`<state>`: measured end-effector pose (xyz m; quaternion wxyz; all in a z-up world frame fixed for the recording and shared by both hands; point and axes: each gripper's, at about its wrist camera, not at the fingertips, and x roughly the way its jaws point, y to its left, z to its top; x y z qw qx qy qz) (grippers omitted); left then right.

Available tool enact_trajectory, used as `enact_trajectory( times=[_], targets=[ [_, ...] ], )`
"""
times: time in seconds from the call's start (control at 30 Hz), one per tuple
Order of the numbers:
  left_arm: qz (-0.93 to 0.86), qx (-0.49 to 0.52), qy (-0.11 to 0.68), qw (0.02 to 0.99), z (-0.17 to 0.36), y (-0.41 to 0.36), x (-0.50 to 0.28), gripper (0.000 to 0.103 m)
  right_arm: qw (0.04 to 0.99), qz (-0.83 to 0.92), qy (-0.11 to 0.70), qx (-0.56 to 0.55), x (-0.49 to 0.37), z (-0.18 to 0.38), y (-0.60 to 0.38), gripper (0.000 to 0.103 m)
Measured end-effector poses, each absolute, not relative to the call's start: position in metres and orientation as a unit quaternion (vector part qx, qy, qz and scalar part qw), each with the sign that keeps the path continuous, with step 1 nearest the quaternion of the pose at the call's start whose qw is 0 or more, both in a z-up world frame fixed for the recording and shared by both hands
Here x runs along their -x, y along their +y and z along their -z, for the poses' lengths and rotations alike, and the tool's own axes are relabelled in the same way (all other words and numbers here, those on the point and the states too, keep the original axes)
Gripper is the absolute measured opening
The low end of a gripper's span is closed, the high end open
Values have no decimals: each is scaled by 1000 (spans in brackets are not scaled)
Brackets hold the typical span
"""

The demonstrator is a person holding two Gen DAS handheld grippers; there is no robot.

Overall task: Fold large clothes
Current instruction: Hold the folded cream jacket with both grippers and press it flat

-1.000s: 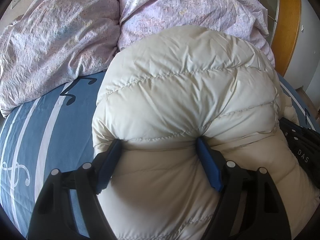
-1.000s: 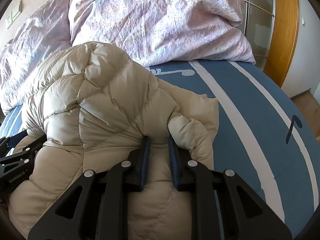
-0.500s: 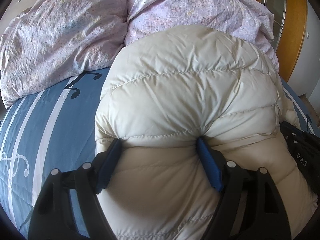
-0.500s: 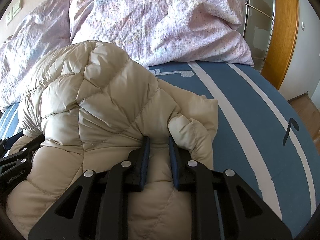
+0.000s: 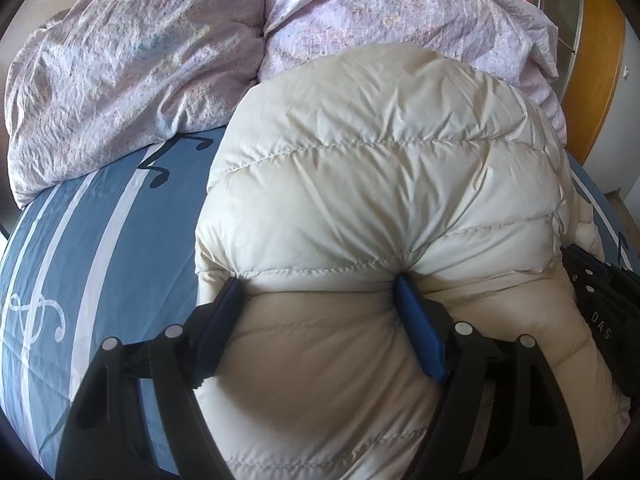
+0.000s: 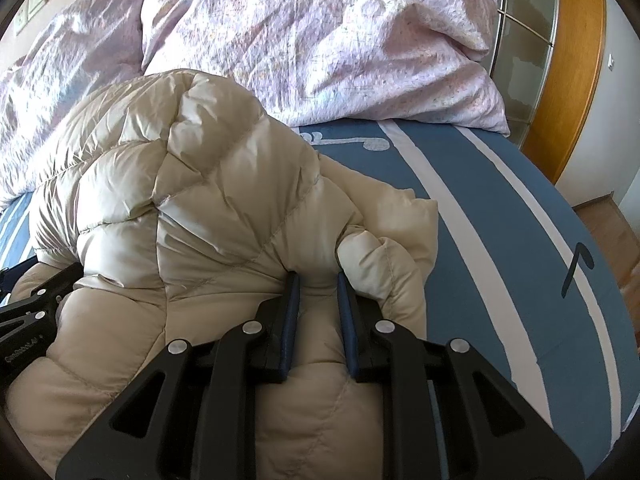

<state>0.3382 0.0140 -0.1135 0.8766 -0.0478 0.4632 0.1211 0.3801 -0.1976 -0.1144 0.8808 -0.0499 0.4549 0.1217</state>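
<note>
Nearest the lens in the left wrist view, the left gripper (image 5: 318, 288) stands wide, its blue pads (image 5: 420, 334) pressed into either side of a thick roll of the cream down jacket (image 5: 384, 184), so it is clamped on a broad bunch of padding, not standing free. In the right wrist view the right gripper (image 6: 316, 284) is drawn narrow, its pads pinching a thin ridge of the same jacket close to a bunched cuff or sleeve end (image 6: 372, 264). The jacket lies directly ahead of both tools and under them, heaped on the blue striped bedsheet (image 5: 92, 248); its bulk rises away from the grippers toward the head of the bed. Each tool appears at the edge of the other's view, the two side by side along the near edge of the garment, so its long axis seems to run across from one gripper to the other. The left gripper has the bigger, puffier share; the right sits at the looser end, where a flap (image 6: 408, 208) spills onto the sheet. Any fold would likely carry this near edge forward over the mound, both hands travelling together to keep it square. Beyond the jacket lies the crumpled lilac duvet (image 6: 320, 48), touching its far side, and behind that a wooden door frame (image 6: 572, 72).
</note>
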Motion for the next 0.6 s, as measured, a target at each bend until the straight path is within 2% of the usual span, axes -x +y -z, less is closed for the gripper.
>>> enact_trajectory(
  times=[0.6],
  targets=[
    [-136, 50, 467, 872, 103, 11, -323, 79, 861, -129, 487, 71, -385, 105, -194, 22]
  ],
)
